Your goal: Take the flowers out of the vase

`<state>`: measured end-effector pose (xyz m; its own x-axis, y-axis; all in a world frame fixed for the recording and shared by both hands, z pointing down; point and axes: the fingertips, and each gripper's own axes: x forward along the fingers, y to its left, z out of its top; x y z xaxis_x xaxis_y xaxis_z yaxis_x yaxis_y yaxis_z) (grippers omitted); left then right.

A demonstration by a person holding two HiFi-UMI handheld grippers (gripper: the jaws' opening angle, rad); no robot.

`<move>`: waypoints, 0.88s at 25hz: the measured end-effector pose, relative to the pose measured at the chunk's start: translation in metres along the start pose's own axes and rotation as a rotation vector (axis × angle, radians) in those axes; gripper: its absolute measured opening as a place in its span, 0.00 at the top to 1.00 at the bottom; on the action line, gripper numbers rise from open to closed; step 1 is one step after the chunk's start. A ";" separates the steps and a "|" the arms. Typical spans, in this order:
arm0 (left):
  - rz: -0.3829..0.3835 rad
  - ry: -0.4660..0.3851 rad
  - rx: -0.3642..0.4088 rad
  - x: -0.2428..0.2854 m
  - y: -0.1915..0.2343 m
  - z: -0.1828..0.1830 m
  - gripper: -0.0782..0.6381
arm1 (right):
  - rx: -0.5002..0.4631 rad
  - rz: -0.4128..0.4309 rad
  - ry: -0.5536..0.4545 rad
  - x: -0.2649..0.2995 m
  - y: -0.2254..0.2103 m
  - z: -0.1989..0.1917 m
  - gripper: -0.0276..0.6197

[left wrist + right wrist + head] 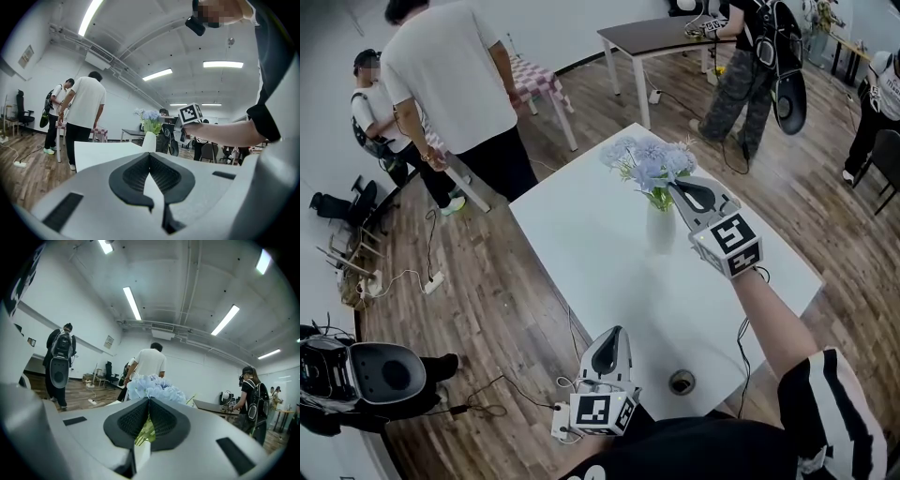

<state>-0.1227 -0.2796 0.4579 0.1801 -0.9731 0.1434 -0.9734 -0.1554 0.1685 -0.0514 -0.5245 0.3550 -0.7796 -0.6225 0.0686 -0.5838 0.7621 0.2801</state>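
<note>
One white desk point(600, 272), two tools.
My right hand-held gripper point(673, 187) pinches green stems of frilly blue flowers point(645, 159) above a slim white vase point(660, 232); left hand-held gripper point(616, 332) pressed together, empty.

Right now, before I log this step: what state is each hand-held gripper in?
Left hand-held gripper: closed, empty.
Right hand-held gripper: closed on the flowers, at the stems.

The right gripper point(149, 401) hides most of the stems point(144, 433).
</note>
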 end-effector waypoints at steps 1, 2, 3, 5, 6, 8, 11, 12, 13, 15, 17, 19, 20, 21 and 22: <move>0.001 0.000 0.000 -0.001 0.001 0.000 0.89 | -0.001 -0.005 -0.007 0.000 0.000 0.002 0.92; 0.002 0.000 -0.001 -0.002 0.002 0.000 0.89 | -0.003 -0.009 -0.013 0.000 0.000 0.004 0.92; 0.003 0.000 -0.002 -0.003 0.002 -0.001 0.89 | -0.003 -0.012 -0.018 0.000 0.000 0.006 0.92; 0.005 0.000 -0.003 -0.004 0.003 -0.004 0.89 | -0.003 -0.017 -0.029 0.000 0.000 0.008 0.92; 0.006 0.000 -0.002 -0.004 0.004 -0.004 0.89 | -0.005 -0.019 -0.035 -0.001 0.000 0.010 0.92; 0.007 0.001 -0.001 -0.004 0.004 -0.006 0.89 | -0.009 -0.023 -0.048 -0.002 0.001 0.014 0.92; 0.008 -0.004 0.001 -0.006 0.006 -0.007 0.89 | -0.015 -0.029 -0.068 -0.005 0.002 0.021 0.92; 0.007 -0.005 0.001 -0.006 0.006 -0.007 0.89 | -0.020 -0.031 -0.073 -0.006 0.002 0.023 0.92; 0.006 -0.005 0.001 -0.007 0.006 -0.008 0.89 | -0.023 -0.033 -0.079 -0.007 0.002 0.026 0.92; 0.001 -0.006 0.003 -0.008 0.004 -0.010 0.89 | -0.025 -0.038 -0.091 -0.010 0.001 0.031 0.92; -0.005 -0.009 0.002 -0.007 0.001 -0.014 0.89 | -0.026 -0.046 -0.107 -0.015 0.000 0.033 0.92; -0.010 -0.015 0.005 -0.008 -0.001 -0.021 0.89 | -0.027 -0.052 -0.126 -0.020 0.001 0.033 0.92; -0.013 -0.018 0.009 -0.010 -0.001 -0.025 0.89 | -0.030 -0.056 -0.136 -0.023 0.004 0.034 0.92; -0.015 -0.022 0.011 -0.014 -0.001 -0.027 0.89 | -0.034 -0.061 -0.145 -0.026 0.007 0.037 0.92; -0.018 -0.024 0.013 -0.018 -0.001 -0.028 0.89 | -0.039 -0.066 -0.152 -0.030 0.011 0.041 0.92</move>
<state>-0.1210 -0.2569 0.4820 0.1944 -0.9739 0.1175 -0.9718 -0.1749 0.1579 -0.0434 -0.4904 0.3166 -0.7667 -0.6348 -0.0963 -0.6283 0.7109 0.3159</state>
